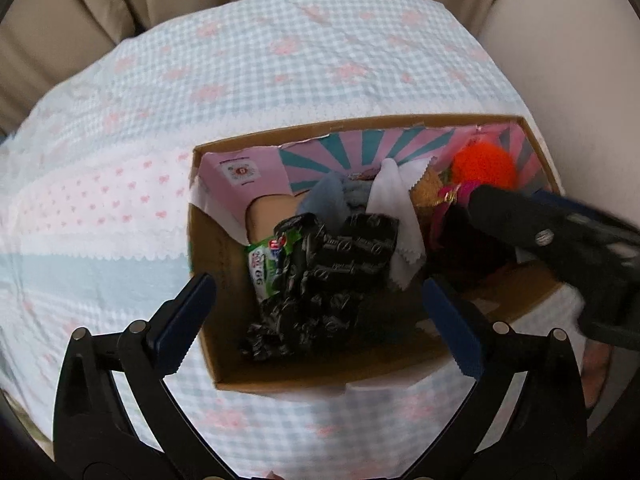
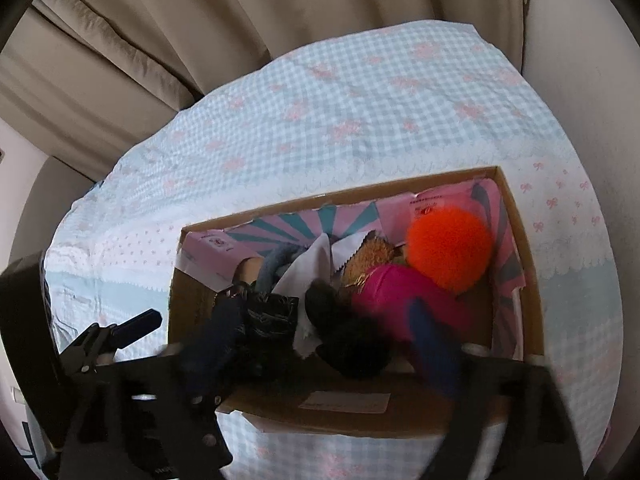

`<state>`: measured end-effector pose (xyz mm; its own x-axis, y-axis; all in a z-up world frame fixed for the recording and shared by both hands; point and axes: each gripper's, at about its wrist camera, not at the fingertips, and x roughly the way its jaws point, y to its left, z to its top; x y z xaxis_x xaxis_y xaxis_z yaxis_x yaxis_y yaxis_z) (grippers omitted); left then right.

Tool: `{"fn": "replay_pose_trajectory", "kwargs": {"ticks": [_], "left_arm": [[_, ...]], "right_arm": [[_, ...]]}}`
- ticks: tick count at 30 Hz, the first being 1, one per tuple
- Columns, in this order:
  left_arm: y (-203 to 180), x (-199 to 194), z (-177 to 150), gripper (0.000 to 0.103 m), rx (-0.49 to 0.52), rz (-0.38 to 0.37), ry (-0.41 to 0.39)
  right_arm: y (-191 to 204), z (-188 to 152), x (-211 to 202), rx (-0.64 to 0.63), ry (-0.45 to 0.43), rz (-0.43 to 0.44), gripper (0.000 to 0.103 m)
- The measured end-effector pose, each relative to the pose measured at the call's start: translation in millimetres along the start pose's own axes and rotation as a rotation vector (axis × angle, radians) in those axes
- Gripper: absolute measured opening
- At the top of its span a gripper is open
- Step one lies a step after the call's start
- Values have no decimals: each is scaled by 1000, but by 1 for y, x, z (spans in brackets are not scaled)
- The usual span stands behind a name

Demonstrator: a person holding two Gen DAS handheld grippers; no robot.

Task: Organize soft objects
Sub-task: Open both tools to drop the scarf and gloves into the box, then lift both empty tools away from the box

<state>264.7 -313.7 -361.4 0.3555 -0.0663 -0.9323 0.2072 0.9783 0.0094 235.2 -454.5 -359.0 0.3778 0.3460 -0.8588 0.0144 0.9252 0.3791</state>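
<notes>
A cardboard box (image 1: 208,280) sits on a checked bedspread and holds soft things: a black printed plastic bag (image 1: 320,272), a white cloth (image 1: 394,208), a grey-blue cloth (image 1: 332,196), an orange pompom (image 1: 484,168) and a brown plush in pink (image 2: 400,292). A black furry item (image 2: 352,340) lies at the front. My left gripper (image 1: 320,312) is open and empty, above the box's near left part. My right gripper (image 2: 320,348) is open and blurred, above the box's front edge; nothing is held between its fingers. The right gripper also shows in the left wrist view (image 1: 560,240).
The box (image 2: 520,280) has a pink and teal striped lining (image 1: 360,148). The bedspread (image 1: 240,80) spreads around it, with beige curtains (image 2: 200,20) behind. The left gripper shows at the left in the right wrist view (image 2: 120,332).
</notes>
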Motion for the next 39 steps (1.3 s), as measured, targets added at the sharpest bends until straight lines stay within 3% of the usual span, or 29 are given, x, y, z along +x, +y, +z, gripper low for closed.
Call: {"fn": "replay_pose_trajectory", "kwargs": {"ticks": [5, 14, 22, 32, 39], "left_arm": [[6, -8, -4, 103, -20, -14, -2], [13, -32, -8, 103, -40, -43, -39], [20, -78, -15, 103, -30, -62, -95], [60, -195, -26, 103, -35, -69, -222], [105, -300, -42, 103, -53, -38, -371]], "right_arm": [[-1, -1, -2, -7, 5, -52, 100], [4, -7, -20, -4, -19, -64, 100], [25, -14, -57, -9, -77, -77, 100], [92, -19, -158, -44, -228, -100, 100], [154, -31, -240, -119, -353, -135, 100]]}}
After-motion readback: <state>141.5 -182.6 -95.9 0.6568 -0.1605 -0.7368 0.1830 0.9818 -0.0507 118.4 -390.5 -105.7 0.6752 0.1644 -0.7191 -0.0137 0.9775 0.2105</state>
